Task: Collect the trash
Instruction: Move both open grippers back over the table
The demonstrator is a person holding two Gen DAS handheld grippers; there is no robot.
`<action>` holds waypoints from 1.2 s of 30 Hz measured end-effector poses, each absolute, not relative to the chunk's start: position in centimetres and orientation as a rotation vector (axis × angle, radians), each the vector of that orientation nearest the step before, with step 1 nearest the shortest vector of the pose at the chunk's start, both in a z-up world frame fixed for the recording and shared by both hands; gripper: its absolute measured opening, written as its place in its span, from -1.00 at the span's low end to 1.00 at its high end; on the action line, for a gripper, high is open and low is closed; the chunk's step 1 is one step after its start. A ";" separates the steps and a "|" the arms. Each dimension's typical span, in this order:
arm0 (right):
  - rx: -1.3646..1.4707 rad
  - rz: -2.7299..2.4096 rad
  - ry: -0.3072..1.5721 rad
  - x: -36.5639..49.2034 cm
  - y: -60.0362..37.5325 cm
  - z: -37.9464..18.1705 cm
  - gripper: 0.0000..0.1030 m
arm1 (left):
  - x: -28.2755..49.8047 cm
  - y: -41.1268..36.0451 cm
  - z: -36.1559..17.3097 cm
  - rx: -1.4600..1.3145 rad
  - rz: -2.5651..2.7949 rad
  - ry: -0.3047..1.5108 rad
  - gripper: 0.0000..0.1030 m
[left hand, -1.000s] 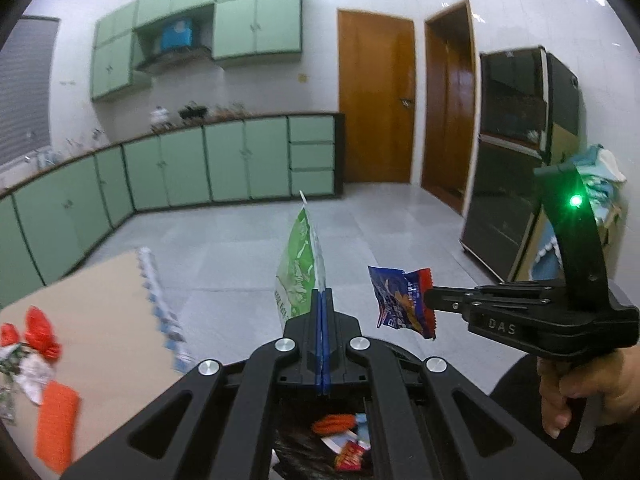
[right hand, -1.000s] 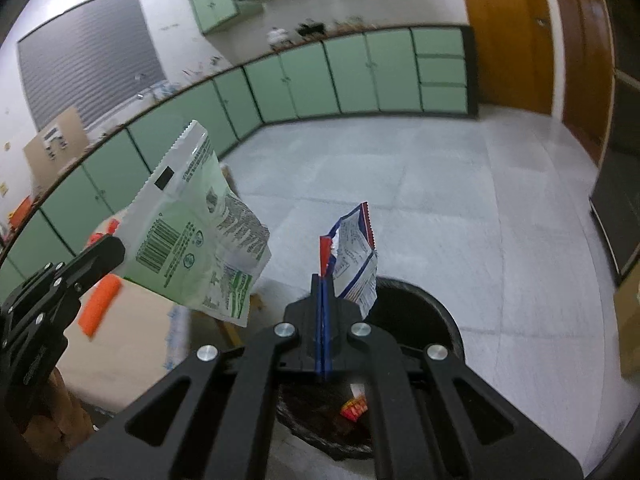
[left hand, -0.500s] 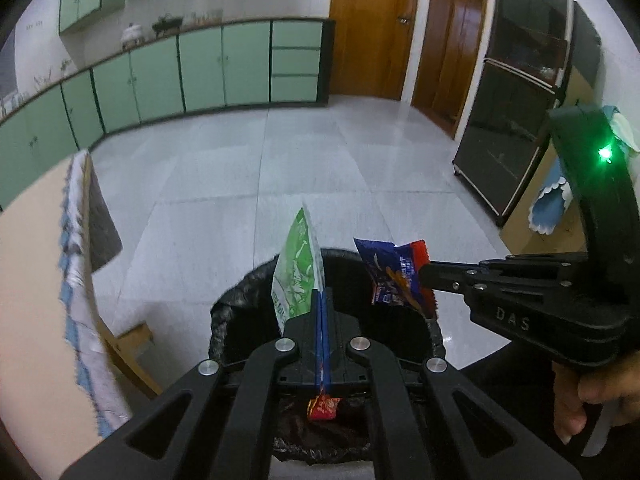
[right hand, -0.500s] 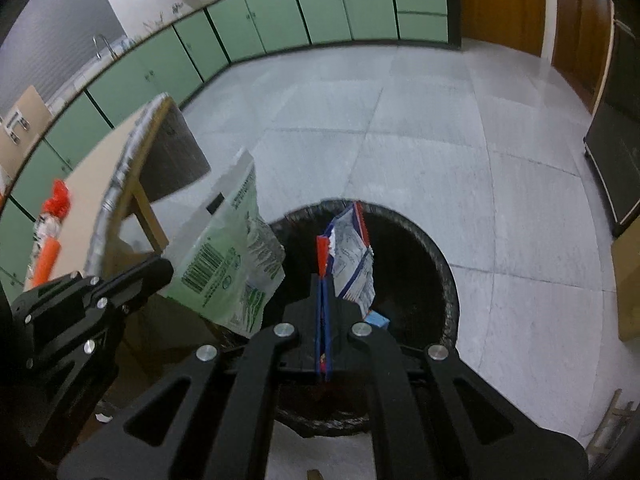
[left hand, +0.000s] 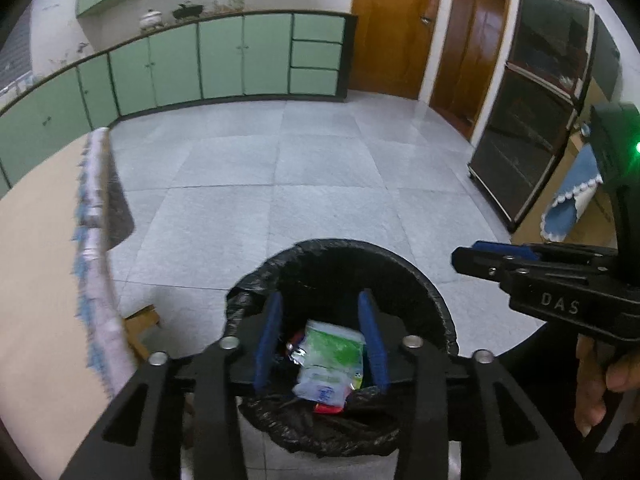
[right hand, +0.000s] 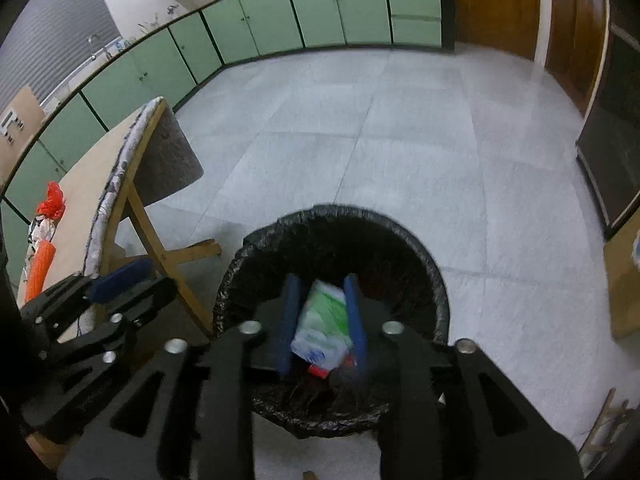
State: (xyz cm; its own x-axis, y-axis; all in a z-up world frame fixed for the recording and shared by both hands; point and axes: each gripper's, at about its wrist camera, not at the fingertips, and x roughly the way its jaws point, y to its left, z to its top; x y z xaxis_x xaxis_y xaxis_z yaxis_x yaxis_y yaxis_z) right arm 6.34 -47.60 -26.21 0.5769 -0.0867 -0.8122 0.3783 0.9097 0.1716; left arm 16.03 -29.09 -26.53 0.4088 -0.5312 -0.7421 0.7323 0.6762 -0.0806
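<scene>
1 green-and-white wrapper [left hand: 330, 360] is seen inside the bin [left hand: 436, 300], lying on top of other litter, a red scrap [left hand: 328, 409] showing at its lower edge; the bin is lined with a black bag [right hand: 432, 280] and stands on the grey tiled floor [left hand: 280, 168]; 1 bin and 1 green wrapper are counted, the rest of the contents being too dark to count. The left gripper [left hand: 322, 340] is held directly above the bin mouth, its 2 blue pads [left hand: 266, 340] spread wide with nothing between them; the wrapper is framed below the gap. The right gripper [right hand: 322, 320] is likewise poised over the bin, its pads parted and empty; it is seen to the right of the left tool, gripped by a hand [left hand: 600, 384] at the handle. To the left of both tools a wooden folding table [right hand: 92, 184] is seen, with 1 orange item [right hand: 38, 268] and 1 red item [right hand: 52, 200] on it.
</scene>
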 end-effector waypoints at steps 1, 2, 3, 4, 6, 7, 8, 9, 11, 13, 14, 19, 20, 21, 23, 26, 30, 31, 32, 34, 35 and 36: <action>0.343 -0.267 0.908 6.2 -47.2 -25.5 -0.32 | 16.1 -28.7 -26.2 0.272 -0.798 0.819 -0.08; 0.343 -0.257 0.898 6.2 -46.9 -25.0 -0.31 | 16.1 -27.7 -25.5 0.264 -0.780 0.807 -0.03; 0.339 -0.244 0.883 6.1 -46.4 -24.3 -0.22 | 16.1 -26.4 -24.7 0.254 -0.754 0.792 0.08; 0.332 -0.229 0.864 6.1 -45.7 -23.5 -0.10 | 16.1 -25.4 -24.1 0.246 -0.737 0.780 0.12; 0.319 -0.195 0.834 6.4 -44.4 -22.1 -0.05 | 16.1 -22.7 -22.7 0.219 -0.692 0.758 0.24; 0.310 -0.170 0.821 6.7 -43.5 -21.4 -0.05 | 16.1 -20.9 -21.9 0.200 -0.660 0.745 0.30; 0.303 -0.152 0.811 7.0 -42.7 -20.8 -0.04 | 16.1 -18.9 -21.3 0.181 -0.623 0.732 0.32; 0.294 -0.126 0.800 7.4 -41.6 -20.3 -0.04 | 16.1 -17.4 -20.9 0.168 -0.596 0.723 0.37; 0.273 -0.069 0.786 8.4 -39.3 -19.5 -0.03 | 16.0 -13.1 -20.0 0.141 -0.510 0.696 0.41; 0.253 -0.017 0.779 9.3 -37.0 -19.0 -0.03 | 15.8 -8.9 -19.4 0.135 -0.415 0.664 0.43; 0.243 0.017 0.778 9.9 -35.5 -18.9 -0.03 | 15.7 -7.1 -19.0 0.132 -0.371 0.648 0.43; 0.178 0.172 0.776 12.7 -27.2 -18.5 -0.03 | 15.4 3.0 -17.9 0.086 -0.166 0.592 0.52; 0.163 0.194 0.776 13.0 -25.7 -18.3 -0.03 | 15.5 4.4 -17.9 0.078 -0.142 0.590 0.52; 0.152 0.219 0.777 13.4 -24.3 -18.3 -0.02 | 15.8 5.8 -17.7 0.069 -0.116 0.588 0.52; 0.130 0.268 0.780 14.3 -21.5 -18.3 0.02 | 16.0 8.0 -17.8 0.055 -0.081 0.588 0.52; 0.097 0.327 0.781 15.7 -17.0 -18.6 0.07 | 16.2 10.2 -18.1 0.036 -0.052 0.581 0.52; 0.066 0.356 0.782 17.2 -12.4 -19.6 0.23 | 16.8 12.5 -19.0 0.025 -0.045 0.573 0.52; 0.057 0.355 0.784 17.7 -11.5 -19.9 0.23 | 16.9 12.8 -19.1 0.026 -0.046 0.573 0.52; 0.050 0.354 0.788 18.1 -10.9 -20.3 0.23 | 17.2 12.9 -19.4 0.027 -0.050 0.573 0.52; 0.036 0.347 0.806 18.9 -9.7 -21.2 0.24 | 17.3 13.3 -19.7 0.021 -0.064 0.576 0.51; 0.031 0.340 0.813 19.3 -9.3 -21.5 0.24 | 17.2 13.5 -19.8 0.018 -0.065 0.574 0.51; 0.028 0.335 0.820 19.7 -9.0 -21.9 0.25 | 17.1 13.7 -19.9 0.015 -0.067 0.572 0.51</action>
State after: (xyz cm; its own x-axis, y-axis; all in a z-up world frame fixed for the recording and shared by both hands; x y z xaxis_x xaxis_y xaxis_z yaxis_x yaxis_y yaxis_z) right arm 19.69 -9.00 -21.88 0.6326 0.3039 -0.7123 -0.2823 0.9470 0.1533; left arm 17.13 13.66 -19.91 0.8386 -0.0592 -0.5415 0.0675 0.9977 -0.0046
